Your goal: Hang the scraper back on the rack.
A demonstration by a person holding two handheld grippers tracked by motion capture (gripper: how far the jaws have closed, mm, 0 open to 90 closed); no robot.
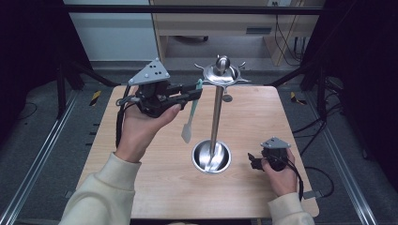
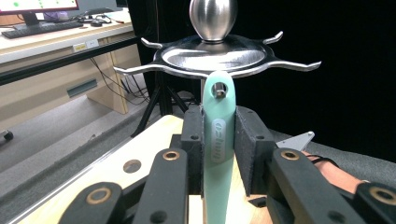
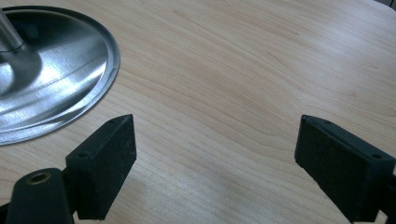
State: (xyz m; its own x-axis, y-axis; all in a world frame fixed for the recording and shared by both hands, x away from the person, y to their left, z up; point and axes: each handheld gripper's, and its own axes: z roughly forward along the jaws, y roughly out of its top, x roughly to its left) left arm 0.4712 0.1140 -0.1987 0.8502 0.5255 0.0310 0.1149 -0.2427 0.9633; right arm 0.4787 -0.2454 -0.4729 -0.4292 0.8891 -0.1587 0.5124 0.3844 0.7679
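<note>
A mint-green spatula (image 1: 191, 112) hangs blade down, and my left gripper (image 1: 197, 91) is shut on its handle high above the table. In the left gripper view the pads (image 2: 250, 140) press the handle (image 2: 218, 144) from both sides. The handle's hole (image 2: 220, 88) sits just under the hooked top disc (image 2: 215, 56) of a steel stand (image 1: 217, 112), and a metal hook tip shows inside the hole. My right gripper (image 1: 254, 161) rests low on the table to the right of the stand's round base (image 1: 211, 157). Its jaws (image 3: 215, 154) stand wide open with nothing between them.
The wooden table (image 1: 263, 197) ends close behind the stand and just right of my right hand. The stand's hooks (image 1: 241, 80) stick out all around its top. A desk with a monitor and keyboard (image 2: 42, 28) stands far off.
</note>
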